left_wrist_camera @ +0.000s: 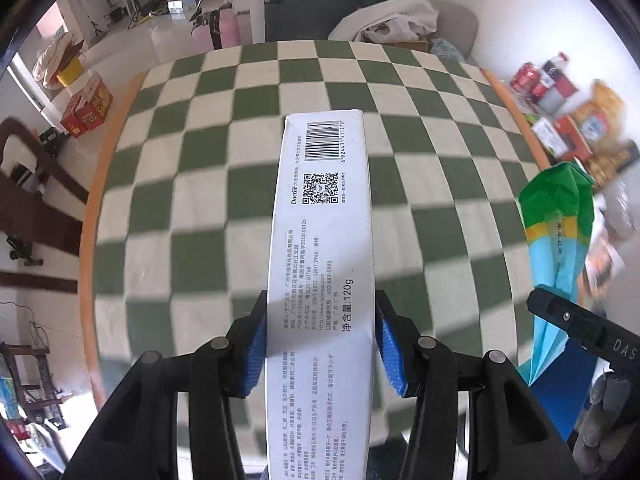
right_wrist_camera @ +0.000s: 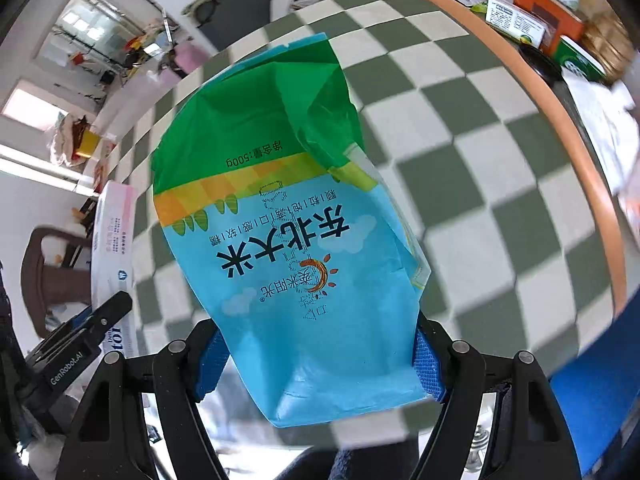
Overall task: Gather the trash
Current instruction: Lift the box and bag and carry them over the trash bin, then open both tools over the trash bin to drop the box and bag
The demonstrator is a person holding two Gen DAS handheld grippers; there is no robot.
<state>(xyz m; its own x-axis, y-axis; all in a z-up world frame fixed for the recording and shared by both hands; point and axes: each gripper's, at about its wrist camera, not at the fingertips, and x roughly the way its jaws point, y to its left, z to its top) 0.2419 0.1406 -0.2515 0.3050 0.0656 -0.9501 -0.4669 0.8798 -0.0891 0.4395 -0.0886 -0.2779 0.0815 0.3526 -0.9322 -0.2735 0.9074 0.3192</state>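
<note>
over the green-checked tablecloth [left_wrist_camera: 192,128] we are gripping the toothpaste box [left_wrist_camera: 322,248] in our left gripper [left_wrist_camera: 322,344], and the rice bag [right_wrist_camera: 288,216] in our right gripper [right_wrist_camera: 316,356], both held near us.

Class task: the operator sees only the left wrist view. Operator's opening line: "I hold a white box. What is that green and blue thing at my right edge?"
Observer: A rice bag, gripped by the right gripper.
Operator: Where are its fingers on it?
Observer: The blue pads clamp the bag's light blue end.
Operator: What does my box look like from there?
Observer: Its side panel is white with pink shading.
</note>
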